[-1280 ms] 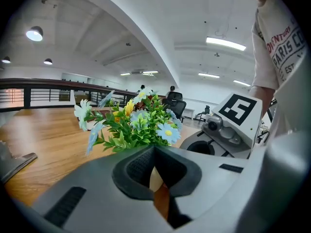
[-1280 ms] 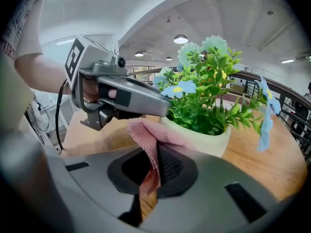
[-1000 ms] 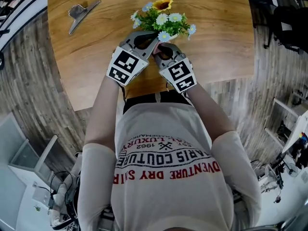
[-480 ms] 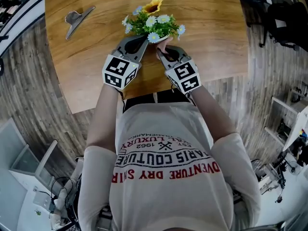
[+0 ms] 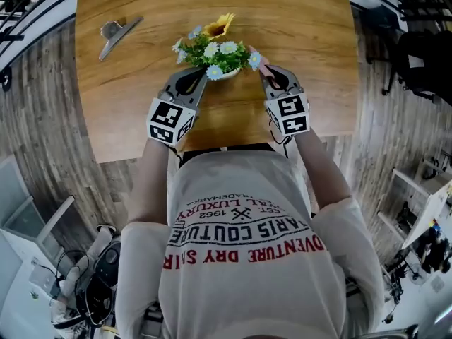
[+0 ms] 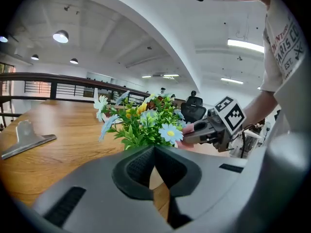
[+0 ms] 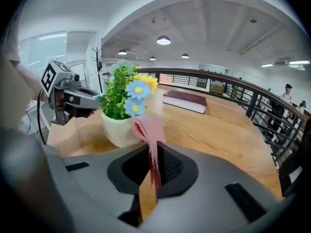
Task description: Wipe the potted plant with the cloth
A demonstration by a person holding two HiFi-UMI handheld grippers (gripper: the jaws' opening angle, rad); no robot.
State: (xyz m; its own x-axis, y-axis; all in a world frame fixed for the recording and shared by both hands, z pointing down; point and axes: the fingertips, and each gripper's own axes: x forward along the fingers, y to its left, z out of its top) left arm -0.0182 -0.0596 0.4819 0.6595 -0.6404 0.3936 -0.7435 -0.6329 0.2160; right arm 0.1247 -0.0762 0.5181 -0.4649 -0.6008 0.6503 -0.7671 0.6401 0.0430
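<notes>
A wooden table on a plank floor bears a potted plant. The left gripper is closed and empty at the plant's left. The right gripper pinches a pink cloth at its right.

A round-edged wooden desk stands on a grey wood-plank floor. A metal clip lies flat near the desk's far left edge. A dark red closed book lies at the far side. A dark railing runs behind the desk. Round lamps glow in the white ceiling. A black office chair stands beyond.
</notes>
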